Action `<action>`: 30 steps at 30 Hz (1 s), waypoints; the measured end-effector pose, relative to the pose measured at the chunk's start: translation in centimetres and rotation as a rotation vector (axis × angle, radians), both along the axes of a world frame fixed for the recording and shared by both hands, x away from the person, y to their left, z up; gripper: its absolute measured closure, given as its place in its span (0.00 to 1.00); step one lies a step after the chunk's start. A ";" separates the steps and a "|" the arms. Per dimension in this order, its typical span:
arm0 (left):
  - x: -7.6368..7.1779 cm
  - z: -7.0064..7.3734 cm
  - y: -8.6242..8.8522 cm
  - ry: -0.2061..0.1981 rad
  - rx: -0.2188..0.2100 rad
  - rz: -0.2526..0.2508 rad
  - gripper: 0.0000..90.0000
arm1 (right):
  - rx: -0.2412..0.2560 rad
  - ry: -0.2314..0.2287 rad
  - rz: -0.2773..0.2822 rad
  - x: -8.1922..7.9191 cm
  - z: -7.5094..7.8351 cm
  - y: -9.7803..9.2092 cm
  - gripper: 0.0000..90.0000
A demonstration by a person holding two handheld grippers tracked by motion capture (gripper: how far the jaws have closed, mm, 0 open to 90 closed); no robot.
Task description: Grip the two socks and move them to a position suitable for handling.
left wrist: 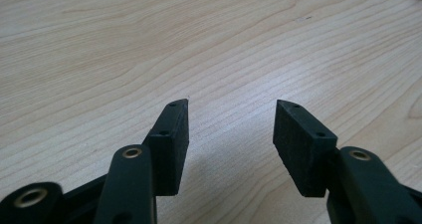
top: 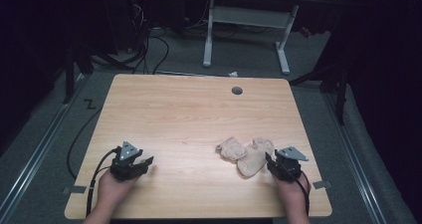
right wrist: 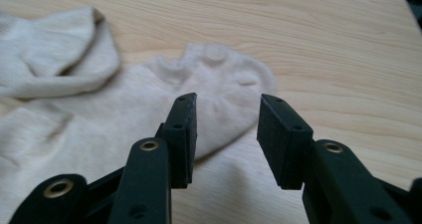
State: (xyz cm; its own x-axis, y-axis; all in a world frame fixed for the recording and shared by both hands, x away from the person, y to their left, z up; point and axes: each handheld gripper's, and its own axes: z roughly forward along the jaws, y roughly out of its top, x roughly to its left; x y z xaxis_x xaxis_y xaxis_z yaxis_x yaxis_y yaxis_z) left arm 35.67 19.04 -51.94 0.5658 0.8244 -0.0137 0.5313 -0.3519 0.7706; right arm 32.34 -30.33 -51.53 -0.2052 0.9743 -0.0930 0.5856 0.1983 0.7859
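High view: two socks, beige, lie bunched together on the near right part of the table, touching and partly overlapping. No brand, label or writing can be read on the socks, the grippers or the table. Two grippers sit at the near edge, each in one hand. The right gripper is just beside the socks, its jaws pointing at the nearer sock's edge. The left gripper is well apart from them, over bare wood at the near left. One grey round plug sits in the table top near the far edge. A white desk frame stands on the floor beyond the table.

Right gripper view: the jaws of the right gripper stand apart with nothing between them, and the socks lie just ahead and to their left on the wood.

Left gripper view: the left gripper has its jaws spread wide over bare table, holding nothing.
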 end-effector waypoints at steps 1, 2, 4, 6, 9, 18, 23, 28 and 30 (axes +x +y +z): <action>0.0 0.1 0.0 0.001 -0.005 0.000 0.54 | 0.015 -0.001 0.011 0.1 0.0 0.3 0.66; 0.0 0.1 0.0 0.001 -0.005 0.000 0.54 | 0.015 -0.001 0.011 0.1 0.0 0.3 0.66; 0.1 0.1 0.0 0.000 -0.007 0.000 0.54 | 0.013 -0.003 0.026 0.1 0.0 0.5 0.66; 0.1 0.1 0.0 0.001 -0.009 -0.002 0.55 | 0.017 0.005 0.034 0.1 0.0 0.6 0.66; 0.1 0.1 -0.1 -0.001 -0.006 -0.004 0.55 | 0.016 0.010 0.041 0.1 0.0 0.6 0.66; 0.0 0.1 0.0 0.003 -0.003 -0.008 0.55 | 0.022 0.003 0.051 0.2 0.1 0.8 0.66; 0.0 -0.1 -0.1 0.013 0.001 -0.010 0.55 | 0.018 -0.002 0.064 0.2 0.2 0.9 0.66; -0.1 -0.1 -0.2 0.013 0.002 -0.015 0.55 | 0.022 -0.004 0.073 0.2 0.4 1.2 0.66; -0.1 -0.1 -0.2 0.015 -0.001 -0.018 0.55 | 0.020 -0.011 0.088 0.3 0.5 1.5 0.66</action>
State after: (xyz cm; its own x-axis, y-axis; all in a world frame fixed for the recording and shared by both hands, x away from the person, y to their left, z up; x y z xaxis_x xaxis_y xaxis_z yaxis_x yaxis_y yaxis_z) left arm 35.56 18.84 -52.05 0.5800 0.8143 -0.0229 0.5365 -0.3606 0.7630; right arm 32.62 -28.79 -51.00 -0.2888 0.9543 -0.0768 0.5579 0.2330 0.7966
